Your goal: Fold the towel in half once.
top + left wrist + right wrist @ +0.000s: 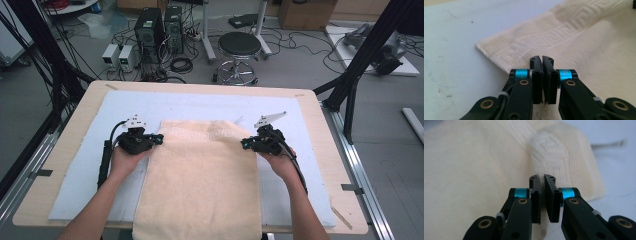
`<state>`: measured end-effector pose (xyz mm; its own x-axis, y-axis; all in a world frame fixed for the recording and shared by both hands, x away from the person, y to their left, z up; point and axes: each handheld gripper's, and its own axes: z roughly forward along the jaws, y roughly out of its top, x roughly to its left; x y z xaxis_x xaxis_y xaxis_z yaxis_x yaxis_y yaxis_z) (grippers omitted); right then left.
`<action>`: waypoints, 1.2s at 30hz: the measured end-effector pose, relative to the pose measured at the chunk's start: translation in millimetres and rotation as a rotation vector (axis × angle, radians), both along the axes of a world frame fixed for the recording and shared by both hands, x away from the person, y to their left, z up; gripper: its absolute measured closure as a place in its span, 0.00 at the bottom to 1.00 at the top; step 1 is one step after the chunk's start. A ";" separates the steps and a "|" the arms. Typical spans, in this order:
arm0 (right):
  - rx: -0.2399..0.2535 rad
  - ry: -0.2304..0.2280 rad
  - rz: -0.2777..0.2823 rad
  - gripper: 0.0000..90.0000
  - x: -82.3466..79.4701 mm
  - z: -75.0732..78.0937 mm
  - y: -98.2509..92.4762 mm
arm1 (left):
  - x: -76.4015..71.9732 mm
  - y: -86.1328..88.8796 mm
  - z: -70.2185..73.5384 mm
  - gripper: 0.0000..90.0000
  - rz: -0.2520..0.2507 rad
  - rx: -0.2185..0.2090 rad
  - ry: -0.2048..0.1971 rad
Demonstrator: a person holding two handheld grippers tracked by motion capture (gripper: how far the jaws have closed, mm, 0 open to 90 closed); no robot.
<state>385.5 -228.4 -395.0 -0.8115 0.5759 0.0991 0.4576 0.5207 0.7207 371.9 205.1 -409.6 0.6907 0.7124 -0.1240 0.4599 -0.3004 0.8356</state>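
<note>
While both hands rest at the towel's sides, the towel (200, 175) serves as the reference for every position below. It is cream-coloured, lies flat on a pale blue mat (80, 175), and its near end hangs over the near edge of the wooden table (60, 150). Its far end, marked by an embossed key-pattern border, lies about midway across the mat.

The person's left hand (122, 162) sits at the towel's left edge, close to the far left corner, and carries the left gripper (156, 139). In the left gripper view, the left gripper (542, 58) has its jaws drawn together with only a thin slit between them, over the towel's edge (564, 32) just inside the corner. Whether a fold of cloth is pinched between the pads cannot be told from this view.

The person's right hand (280, 162) sits at the towel's right edge, close to the far right corner, and carries the right gripper (245, 144). In the right gripper view, the right gripper (542, 177) also has its jaws brought together, with a narrow gap at the tips. Just beyond the tips, the towel's patterned border (551, 155) is raised in a rounded hump.

Beyond the towel's far end, the mat is bare up to the table's far edge. Farther off, on the floor, stand a black round stool (239, 47) and computer cases (157, 30) among cables.
</note>
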 end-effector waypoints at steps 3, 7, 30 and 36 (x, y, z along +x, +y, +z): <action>0.014 -0.028 0.031 0.94 -12.1 21.6 -1.2 | -13.1 5.8 17.4 0.96 -0.024 -0.022 -0.044; 0.041 -0.075 0.069 0.94 -37.7 44.3 -8.8 | -39.8 17.3 37.5 0.96 -0.067 -0.001 -0.097; 0.054 0.004 0.163 0.55 -124.0 -6.9 -8.5 | -113.7 17.3 -4.6 0.58 -0.224 0.090 0.000; 0.023 0.084 0.206 0.55 -100.6 -29.2 13.6 | -94.3 0.3 -15.7 0.64 -0.268 0.135 0.079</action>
<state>284.9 -214.8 -424.1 -0.9000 0.3960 0.1824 0.4023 0.5929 0.6976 277.5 205.4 -425.3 0.8481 0.5200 -0.1012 0.4112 -0.5255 0.7448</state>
